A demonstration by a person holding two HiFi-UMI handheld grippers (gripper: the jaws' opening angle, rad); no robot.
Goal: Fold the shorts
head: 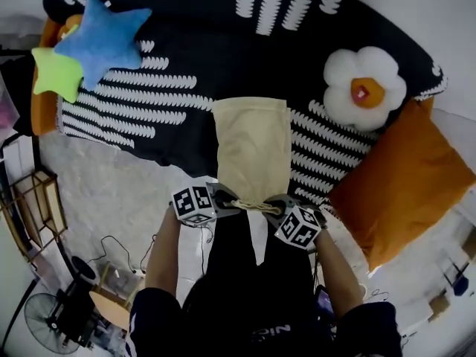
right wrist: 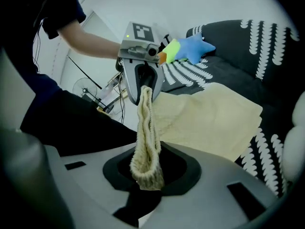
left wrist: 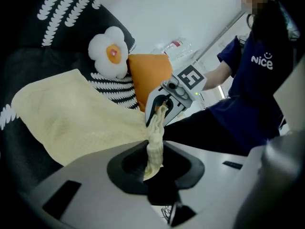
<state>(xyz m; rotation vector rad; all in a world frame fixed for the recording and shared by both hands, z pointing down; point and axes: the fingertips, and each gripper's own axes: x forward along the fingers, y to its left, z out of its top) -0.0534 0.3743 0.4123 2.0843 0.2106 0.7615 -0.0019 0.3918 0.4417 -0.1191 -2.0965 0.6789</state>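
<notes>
1. Bedding filled most of the head view: a black cover (head: pixel 186 136) with rows of white scalloped stripes, spread over a bed or couch.
2. Cream shorts (head: pixel 251 143) lay flat on the middle of the cover. The legs pointed toward its far side and the waistband (head: pixel 256 207) was lifted just past its near edge.
3. The left tongs (head: pixel 232 203) were clamped on the left end of the waistband, with the bunched ribbed cloth pinched between the jaws.
4. The right tongs (head: pixel 277 209) were clamped on the right end in the same way. The band was drawn into a short rope between the two tools, just off the cover's near edge and above the person's dark lap.
5. A blue star cushion (head: pixel 100 32) sat at the cover's far left corner, and a green star cushion (head: pixel 56 73) lay beside it on the left edge.
6. A white flower cushion (head: pixel 364 86) with an orange centre rested on the right side of the cover. An orange pillow (head: pixel 401 181) leaned just off the cover's near right corner.
7. Pale grey carpet (head: pixel 111 192) stretched out from the left part of the cover's near edge.
8. Well to the near left of the cover, a wooden rack (head: pixel 37 199) stood on that carpet, with a floor fan (head: pixel 48 322) and loose cables (head: pixel 111 244) beyond it.
9. A plain white wall (head: pixel 416 6) rose behind the cover's far side.
</notes>
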